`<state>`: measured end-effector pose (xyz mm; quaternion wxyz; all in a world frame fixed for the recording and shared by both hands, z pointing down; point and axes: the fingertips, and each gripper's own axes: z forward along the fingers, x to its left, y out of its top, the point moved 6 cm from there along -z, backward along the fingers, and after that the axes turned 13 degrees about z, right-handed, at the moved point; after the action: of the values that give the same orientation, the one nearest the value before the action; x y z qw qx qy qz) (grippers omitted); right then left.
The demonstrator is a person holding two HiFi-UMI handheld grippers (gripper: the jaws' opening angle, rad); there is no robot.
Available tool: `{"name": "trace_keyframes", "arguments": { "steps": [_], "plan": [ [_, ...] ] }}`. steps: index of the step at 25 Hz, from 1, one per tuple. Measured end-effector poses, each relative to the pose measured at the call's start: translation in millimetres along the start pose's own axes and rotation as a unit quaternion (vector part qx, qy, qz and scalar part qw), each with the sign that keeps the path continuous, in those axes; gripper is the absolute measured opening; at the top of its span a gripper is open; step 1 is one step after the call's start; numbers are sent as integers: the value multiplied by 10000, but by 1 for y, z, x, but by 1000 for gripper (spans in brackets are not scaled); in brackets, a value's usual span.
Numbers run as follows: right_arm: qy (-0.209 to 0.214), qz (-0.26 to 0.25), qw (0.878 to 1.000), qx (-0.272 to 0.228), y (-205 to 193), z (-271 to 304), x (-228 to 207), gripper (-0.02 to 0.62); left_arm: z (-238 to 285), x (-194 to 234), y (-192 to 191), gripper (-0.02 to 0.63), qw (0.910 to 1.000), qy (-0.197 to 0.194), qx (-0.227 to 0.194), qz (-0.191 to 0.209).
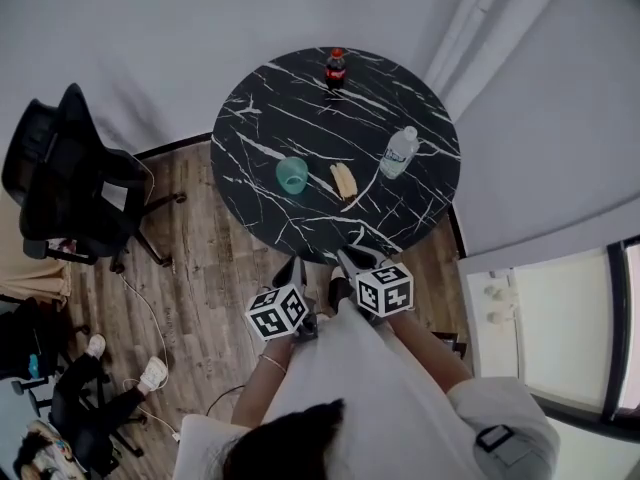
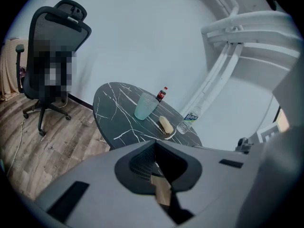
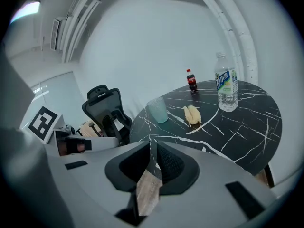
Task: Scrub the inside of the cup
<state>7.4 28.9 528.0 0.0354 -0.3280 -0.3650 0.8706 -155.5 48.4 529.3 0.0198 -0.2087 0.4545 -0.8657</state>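
A pale green cup [image 1: 292, 175] stands upright on the round black marble table [image 1: 270, 118], with a yellow sponge [image 1: 344, 180] just to its right. The cup [image 2: 145, 106] and sponge [image 2: 166, 124] also show in the left gripper view, and the cup [image 3: 157, 110] and sponge [image 3: 192, 114] in the right gripper view. My left gripper [image 1: 293, 270] and right gripper [image 1: 352, 260] hover side by side at the table's near edge, short of the cup. Both are shut with nothing between their jaws.
A clear water bottle [image 1: 399, 152] stands right of the sponge and a small cola bottle [image 1: 335, 69] at the table's far side. A black office chair [image 1: 70, 173] stands left on the wood floor. A white cabinet [image 1: 545, 318] stands to the right.
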Motion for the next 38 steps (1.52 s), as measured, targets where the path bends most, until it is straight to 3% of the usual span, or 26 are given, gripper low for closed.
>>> {"name": "trace_keyframes", "arguments": {
  "steps": [8,9,11,19,30,38],
  "plan": [
    [-7,123,9999,-21,25,16,-18,41,9,14,12,9,9986,478,-147,-180],
    [13,125,9999,16,28,18,-19,56,10,17,13,8,9982,542,-161,-205],
    [28,103,9999,97,34,23,-23,160,12,20,15,8,9976,622,-159,-241],
    [-404,25,9992,63,67,42,-51,202,21,33,21,8,9938,1024,-144,-407],
    [-690,-67,9959,576,85,78,-82,233,34,41,12,9,9879,1170,1,-1015],
    [-887,162,9923,848,89,105,-99,241,41,44,14,9,9862,1226,124,-1110]
  ]
}}
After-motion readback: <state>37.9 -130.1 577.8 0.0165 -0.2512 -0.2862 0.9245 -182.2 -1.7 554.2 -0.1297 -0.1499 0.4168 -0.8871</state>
